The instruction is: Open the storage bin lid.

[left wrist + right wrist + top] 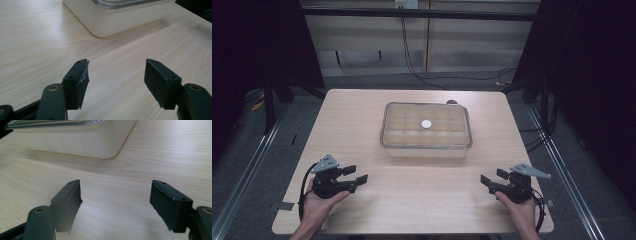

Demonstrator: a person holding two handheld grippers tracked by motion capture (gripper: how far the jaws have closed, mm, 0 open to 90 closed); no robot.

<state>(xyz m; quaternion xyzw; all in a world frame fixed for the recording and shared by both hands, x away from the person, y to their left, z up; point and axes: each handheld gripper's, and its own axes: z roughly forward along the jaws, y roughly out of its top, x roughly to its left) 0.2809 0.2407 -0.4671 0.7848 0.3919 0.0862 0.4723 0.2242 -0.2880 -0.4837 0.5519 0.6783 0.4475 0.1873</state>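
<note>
Both tools are open and hold nothing: left tool near the surface's front-left corner, right tool near the front-right corner, the lidded box between them, farther back.

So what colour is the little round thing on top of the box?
White. The little round thing sits mid-lid on the box, clearest in the high view.

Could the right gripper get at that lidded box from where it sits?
Probably yes. The right gripper is open and empty, aimed toward the box, with bare table between them and nothing in the way.
</note>
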